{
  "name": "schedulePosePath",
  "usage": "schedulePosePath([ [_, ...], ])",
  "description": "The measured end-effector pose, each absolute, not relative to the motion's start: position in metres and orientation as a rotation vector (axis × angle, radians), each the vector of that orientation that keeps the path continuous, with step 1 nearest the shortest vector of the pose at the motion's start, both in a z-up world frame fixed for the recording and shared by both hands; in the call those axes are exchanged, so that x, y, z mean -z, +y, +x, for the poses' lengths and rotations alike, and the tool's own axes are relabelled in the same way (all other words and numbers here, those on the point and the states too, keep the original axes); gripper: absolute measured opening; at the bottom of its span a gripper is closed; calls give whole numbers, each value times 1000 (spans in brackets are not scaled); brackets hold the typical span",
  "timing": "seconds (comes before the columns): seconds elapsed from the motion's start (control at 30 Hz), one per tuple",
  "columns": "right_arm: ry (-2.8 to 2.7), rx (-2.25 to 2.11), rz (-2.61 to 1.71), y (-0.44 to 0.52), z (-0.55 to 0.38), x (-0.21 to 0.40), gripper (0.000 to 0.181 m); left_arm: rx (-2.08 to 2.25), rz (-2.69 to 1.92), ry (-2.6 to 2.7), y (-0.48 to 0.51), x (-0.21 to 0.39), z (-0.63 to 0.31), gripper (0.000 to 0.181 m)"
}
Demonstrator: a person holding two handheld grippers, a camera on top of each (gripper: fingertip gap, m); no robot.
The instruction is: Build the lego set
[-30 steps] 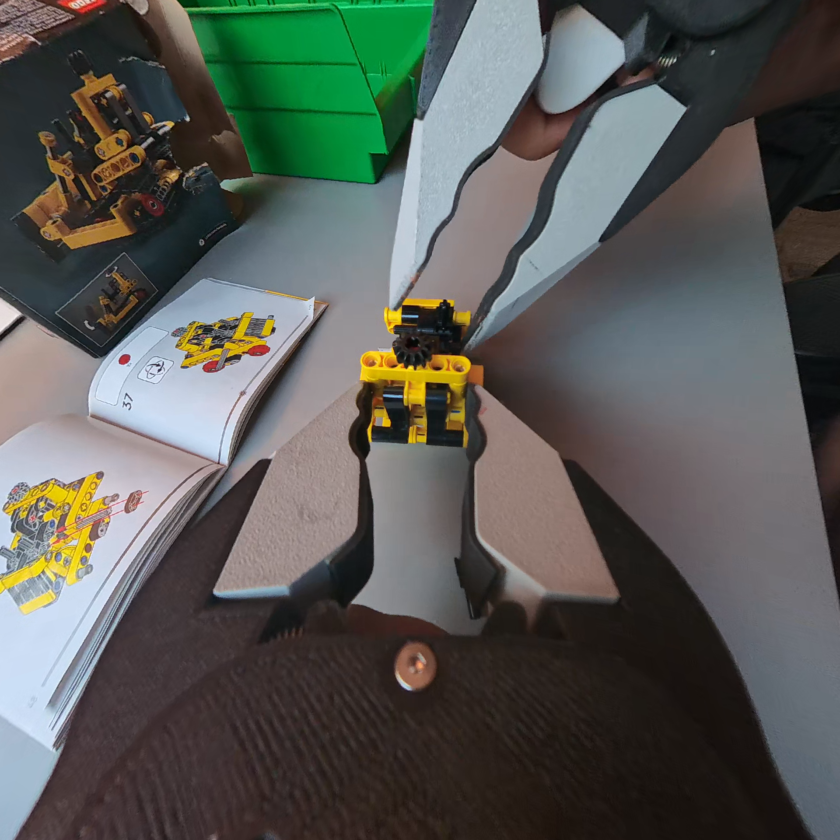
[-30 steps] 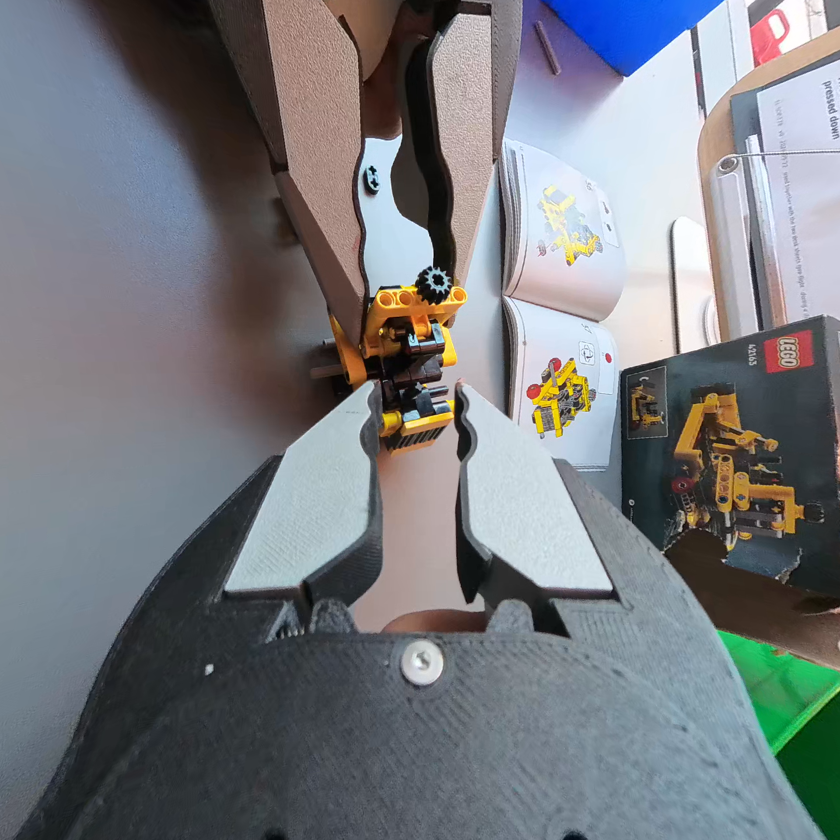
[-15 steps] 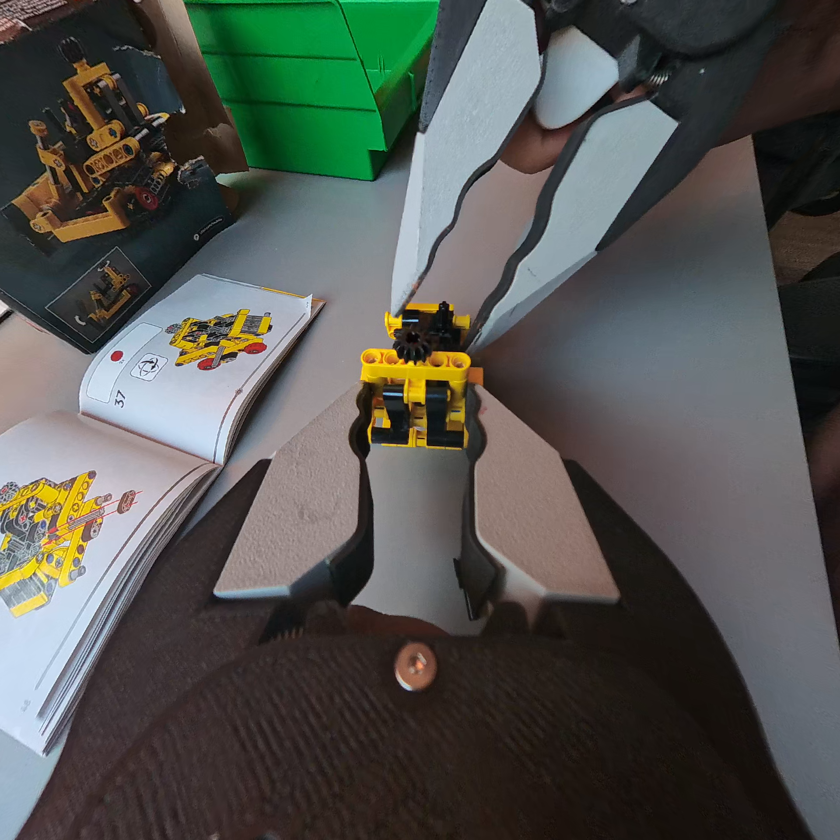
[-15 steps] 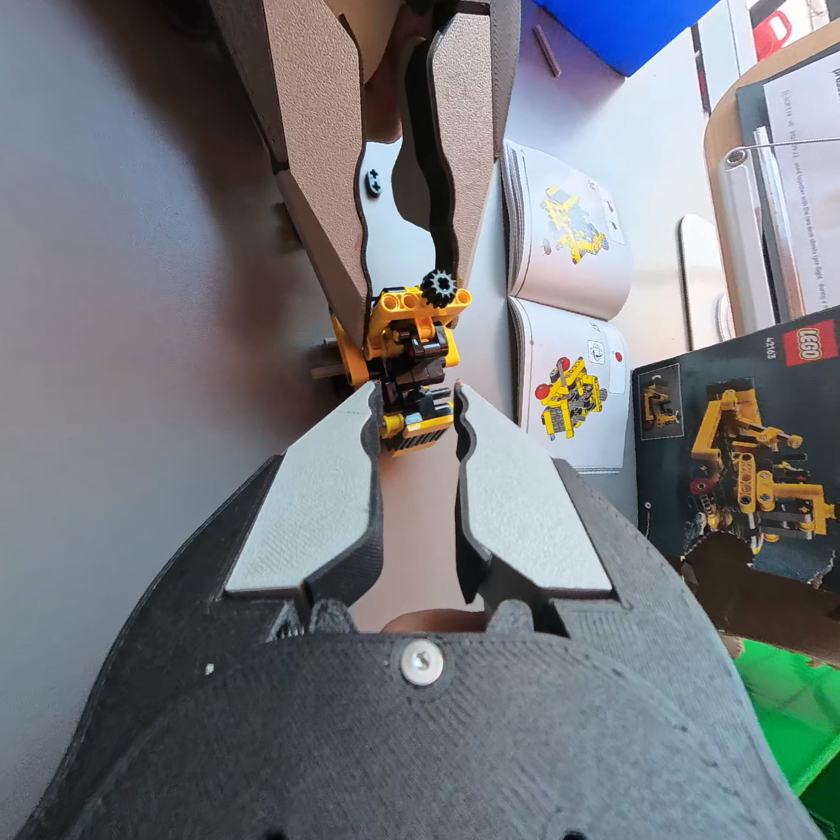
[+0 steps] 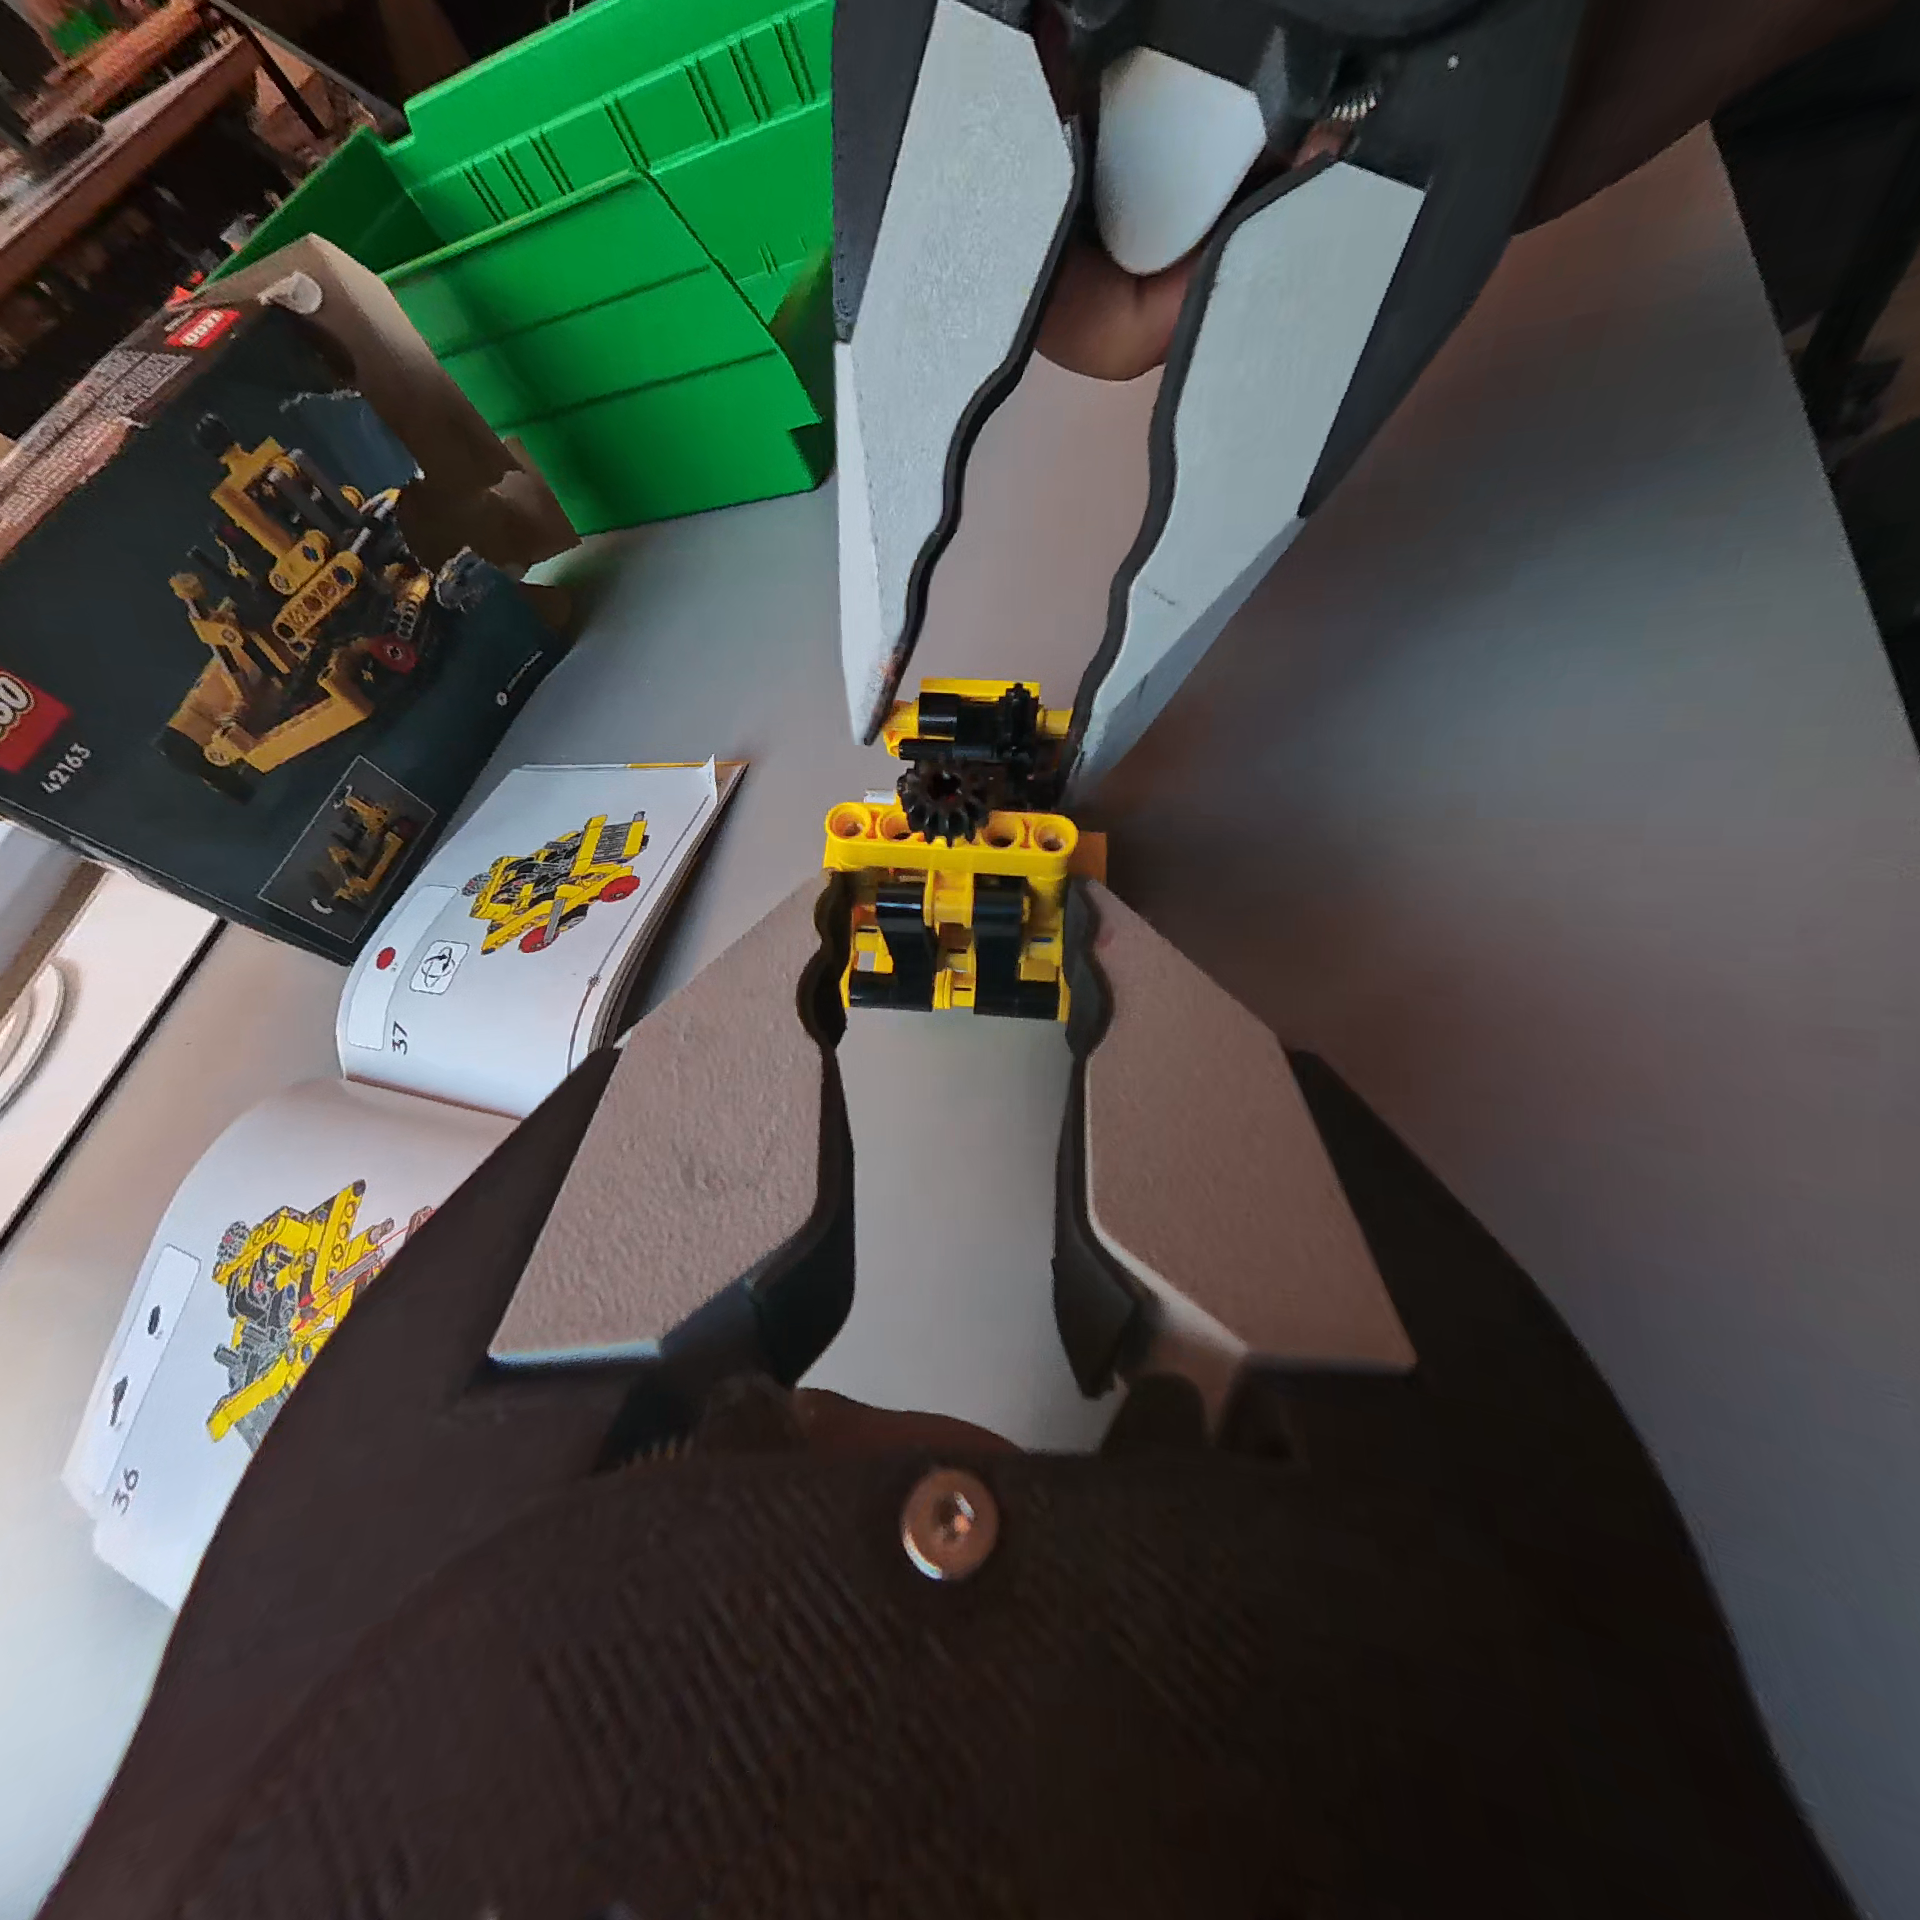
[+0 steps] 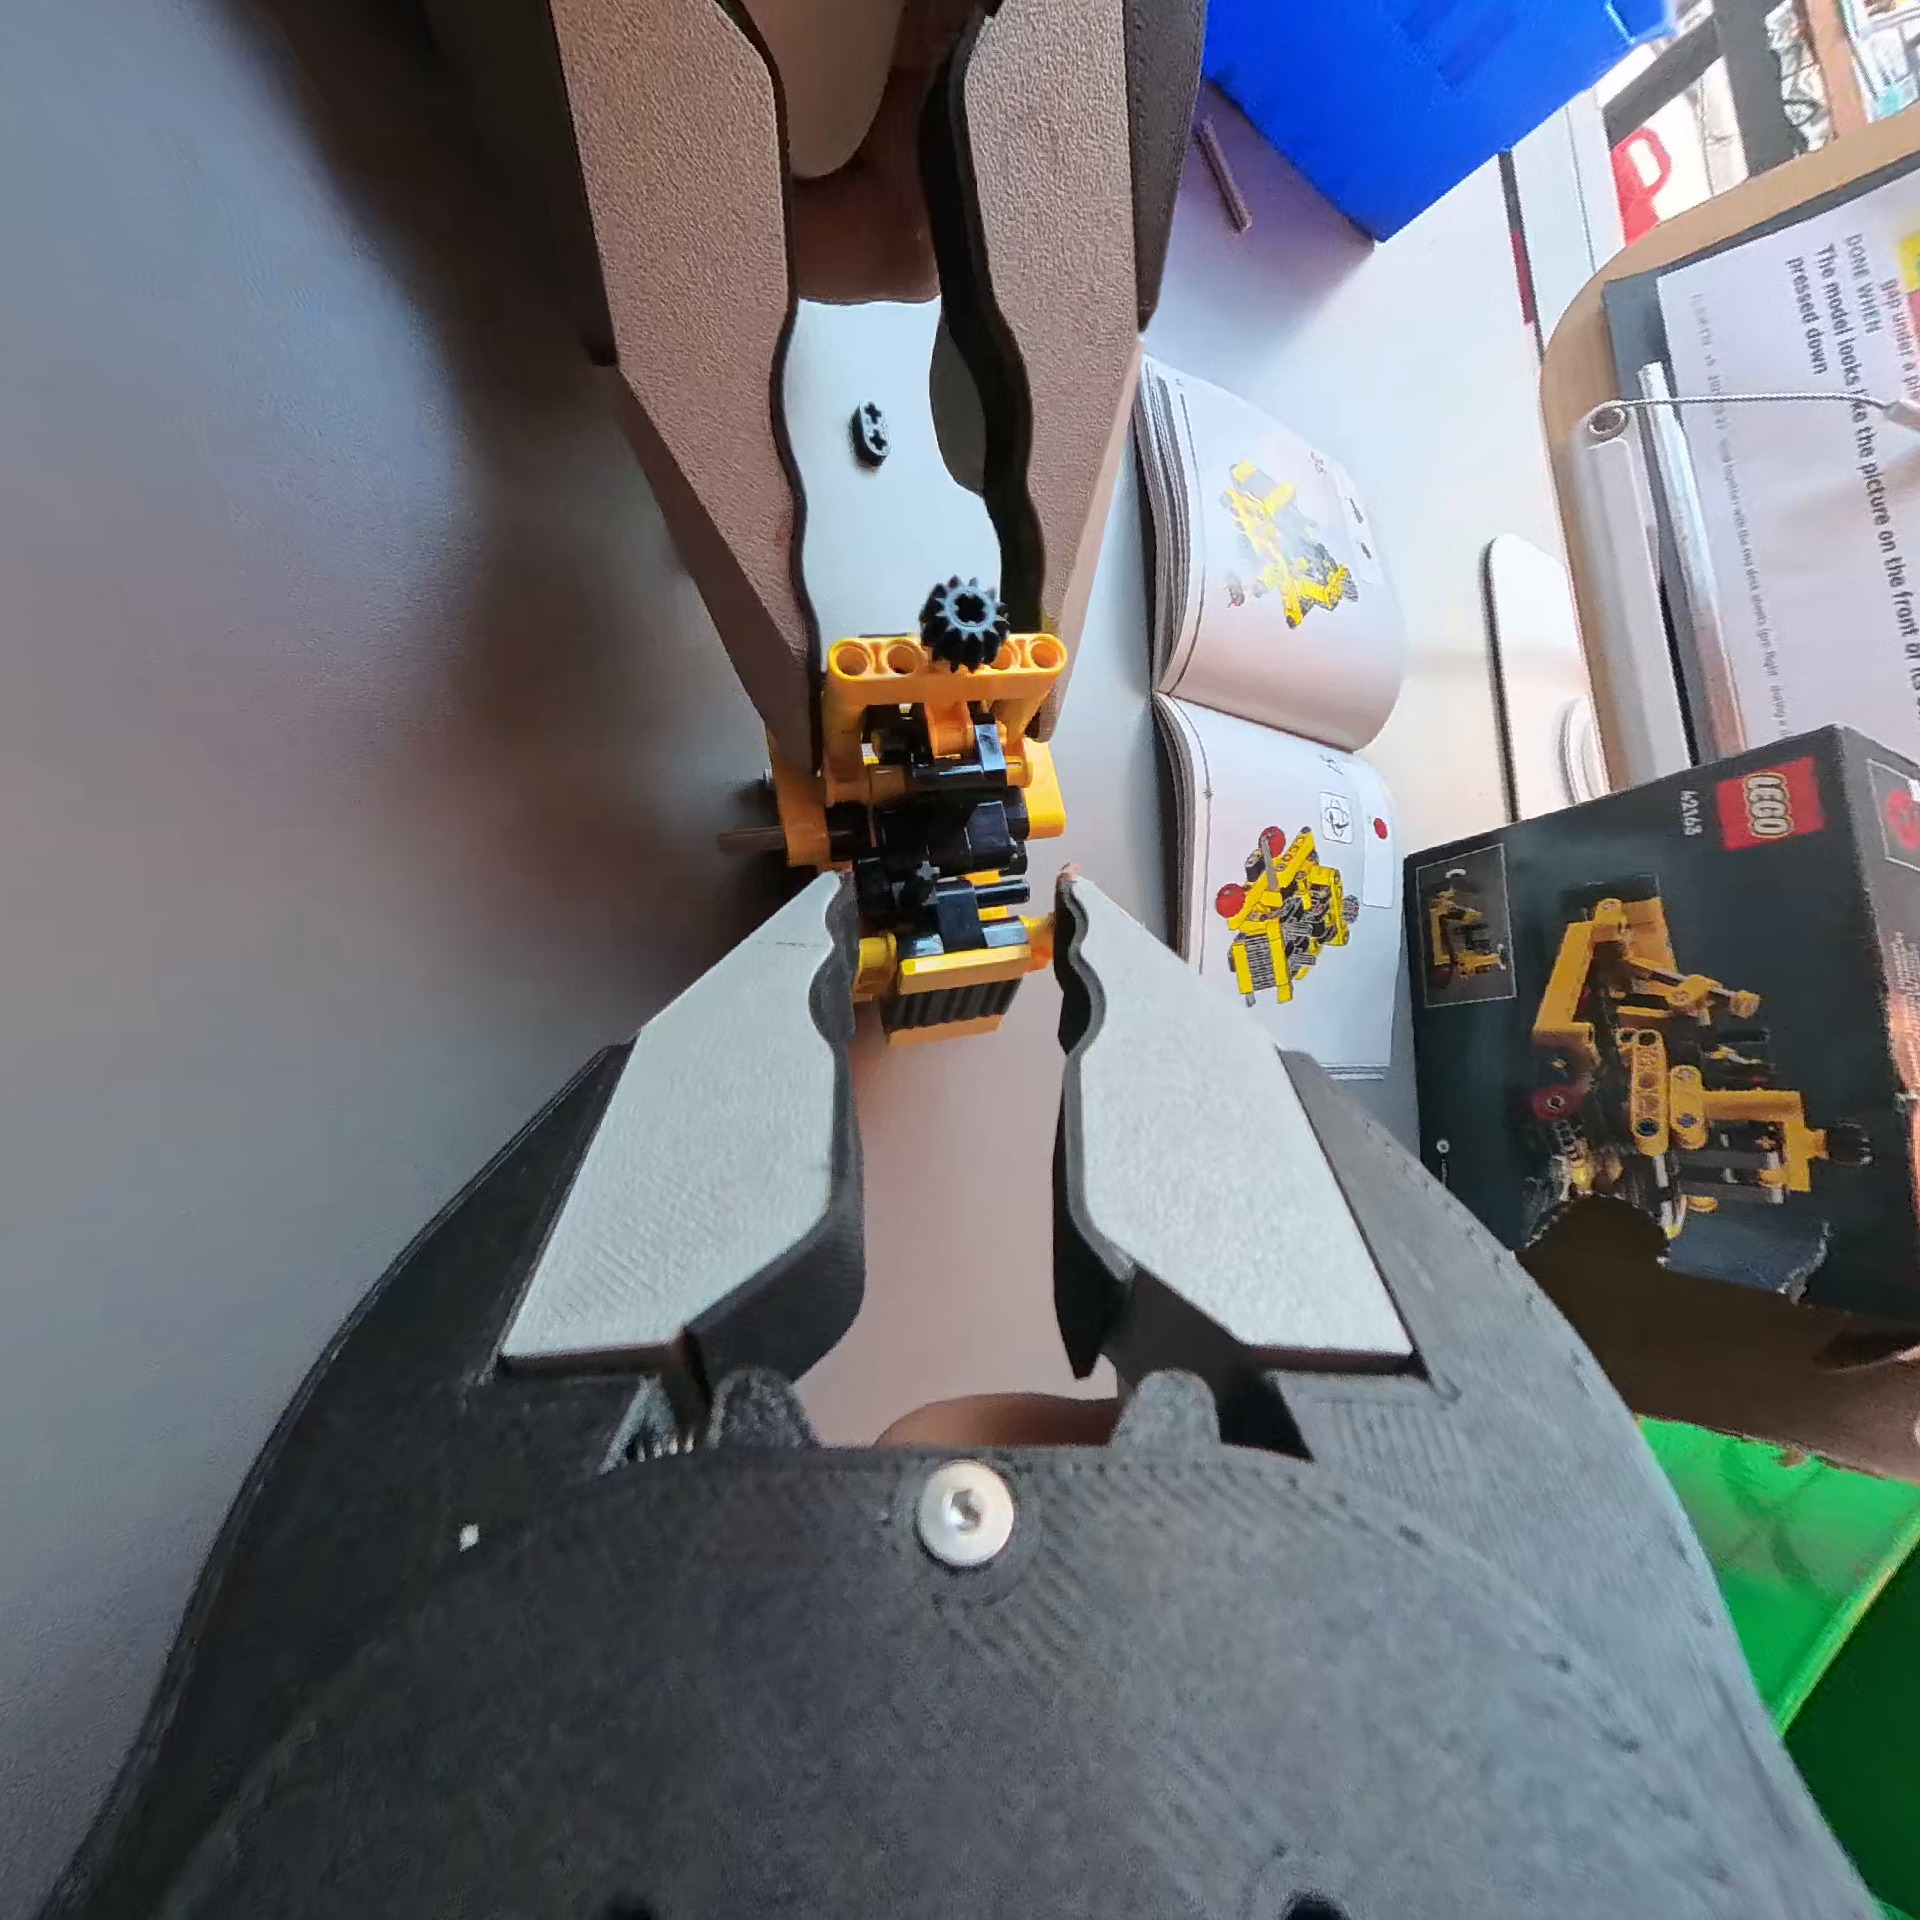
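A small yellow and black lego model (image 5: pixel 951 914) with a black gear on top is held above the grey table (image 5: pixel 1455 935). My left gripper (image 5: pixel 951 935), with brown fingers, is shut on its near end. My right gripper (image 5: pixel 977 727), with grey fingers, comes in from the far side and is shut on the other end. In the right wrist view, my right gripper (image 6: pixel 951 914) clamps the model (image 6: pixel 935 810) at its grille end. The left gripper (image 6: pixel 930 696) holds the end with the yellow beam and gear.
An open instruction booklet (image 5: pixel 520 935) and the set's dark box (image 5: pixel 239 644) lie to the left, and a green bin (image 5: pixel 623 312) stands behind them. A small black piece (image 6: pixel 871 431) lies on the table. A blue bin (image 6: pixel 1403 83) and a clipboard with a sheet (image 6: pixel 1766 416) are farther off. My left and right fingertips are right by each other. The left tips stand about 11 cm off the small black piece (image 6: pixel 871 431).
Both grippers keep their hold on the model. The pair has shifted and tilted a little, so the box and green bin show more fully in the left wrist view.
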State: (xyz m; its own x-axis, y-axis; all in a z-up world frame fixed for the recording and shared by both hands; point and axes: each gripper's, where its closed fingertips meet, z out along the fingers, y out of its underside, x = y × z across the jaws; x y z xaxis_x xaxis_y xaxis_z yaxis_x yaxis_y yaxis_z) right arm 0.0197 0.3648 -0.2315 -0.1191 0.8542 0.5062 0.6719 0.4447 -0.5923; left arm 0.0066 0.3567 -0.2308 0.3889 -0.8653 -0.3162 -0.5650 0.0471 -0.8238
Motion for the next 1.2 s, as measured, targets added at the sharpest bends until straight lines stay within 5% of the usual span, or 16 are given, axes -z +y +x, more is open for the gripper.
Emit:
schedulePosePath([
  [1.2, -1826, -476, -1358, 355, 15, 219, 39, 409, -1659, 1264, 358, 232, 6, 39],
])
